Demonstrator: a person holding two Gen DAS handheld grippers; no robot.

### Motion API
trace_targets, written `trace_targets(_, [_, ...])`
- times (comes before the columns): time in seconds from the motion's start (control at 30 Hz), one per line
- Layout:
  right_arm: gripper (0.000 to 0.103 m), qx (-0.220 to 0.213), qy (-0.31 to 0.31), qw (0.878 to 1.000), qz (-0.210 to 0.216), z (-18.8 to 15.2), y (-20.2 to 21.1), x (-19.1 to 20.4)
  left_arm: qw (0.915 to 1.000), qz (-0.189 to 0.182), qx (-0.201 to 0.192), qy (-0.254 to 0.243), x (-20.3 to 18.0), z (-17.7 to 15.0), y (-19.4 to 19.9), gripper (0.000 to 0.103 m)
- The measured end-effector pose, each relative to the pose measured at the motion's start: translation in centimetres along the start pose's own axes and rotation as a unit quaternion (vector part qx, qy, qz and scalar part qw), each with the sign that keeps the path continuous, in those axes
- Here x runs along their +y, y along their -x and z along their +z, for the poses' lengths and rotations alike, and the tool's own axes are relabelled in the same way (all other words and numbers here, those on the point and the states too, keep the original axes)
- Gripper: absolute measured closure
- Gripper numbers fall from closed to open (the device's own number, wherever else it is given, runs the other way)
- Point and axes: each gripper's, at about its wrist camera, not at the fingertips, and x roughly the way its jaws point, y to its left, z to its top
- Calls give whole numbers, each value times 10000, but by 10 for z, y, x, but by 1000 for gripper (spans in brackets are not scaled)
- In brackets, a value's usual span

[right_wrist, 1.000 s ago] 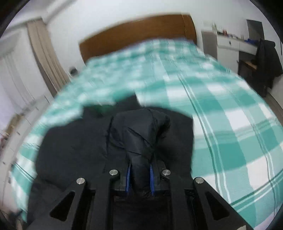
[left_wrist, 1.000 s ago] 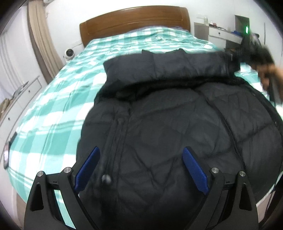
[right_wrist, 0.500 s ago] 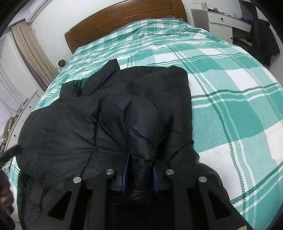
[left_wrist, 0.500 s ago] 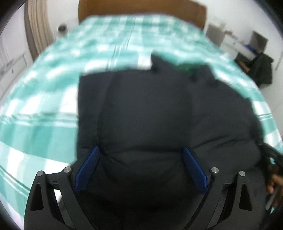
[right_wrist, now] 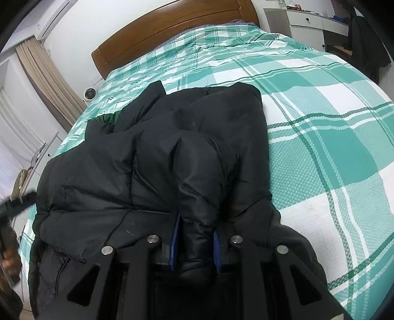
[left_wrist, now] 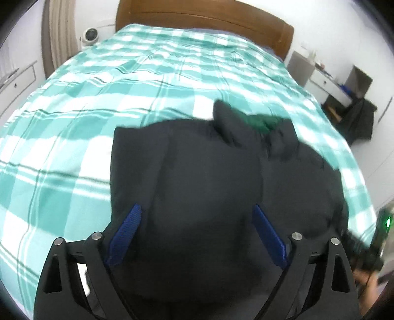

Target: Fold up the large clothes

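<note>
A large black padded jacket (left_wrist: 209, 177) lies folded over itself on the green and white checked bed (left_wrist: 98, 81). It also shows in the right wrist view (right_wrist: 152, 167), with a bit of green lining (right_wrist: 106, 119) at its far edge. My left gripper (left_wrist: 197, 233) is open, its blue pads wide apart just above the jacket's near part. My right gripper (right_wrist: 194, 241) is shut on a thick fold of the jacket at its near right side.
A wooden headboard (right_wrist: 172, 29) stands at the far end of the bed. A white desk (right_wrist: 315, 21) and a dark garment on a chair (right_wrist: 367, 44) are on the right. A small white fan (right_wrist: 89, 94), curtains (right_wrist: 46, 73) and drawers are on the left.
The right gripper has carried the jacket's far part toward the near edge, folding it over. The left gripper has swung from low over the quilted front to above the folded bulk, staying open.
</note>
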Motion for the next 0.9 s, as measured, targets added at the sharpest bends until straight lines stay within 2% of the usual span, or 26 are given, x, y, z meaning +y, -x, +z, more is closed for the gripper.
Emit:
trace_targets(0.1, [81,-17,-7,10000,19,-1,1,0,9992,154,344,118,5,5,-39,10])
trace_targets(0.17, [81,-23,-13,10000,47,-1,1,0,9980,246,575,92,10,-5,-68,9])
trace_targets(0.3, [81,-37,-7,10000,70,-2,0,-1,9978,380,542,-54,5,-7,-73,8])
trace_targets(0.4, [81,-41,-26,9999,96,-3,0,-2,9970,380,676,-27,0,-2,-64,13])
trace_targets(0.47, [81,-49,-58,9999,132,-3,0,-4,9981,240,559,14,3,6,-50,15])
trace_targets(0.57, [81,-59,-79,9998,162,-3,0,-4,9995,-31,154,275,8,32,-36,13])
trace_targets(0.63, [81,-68,-73,9998,154,-3,0,-4,9991,4,96,403,12,42,-44,11])
trace_targets(0.77, [81,-72,-72,9998,156,-3,0,-3,9925,171,722,967,36,38,-102,12])
trace_targets(0.9, [80,-103,-11,9999,139,-4,-1,-2,9947,354,531,812,36,28,-113,11])
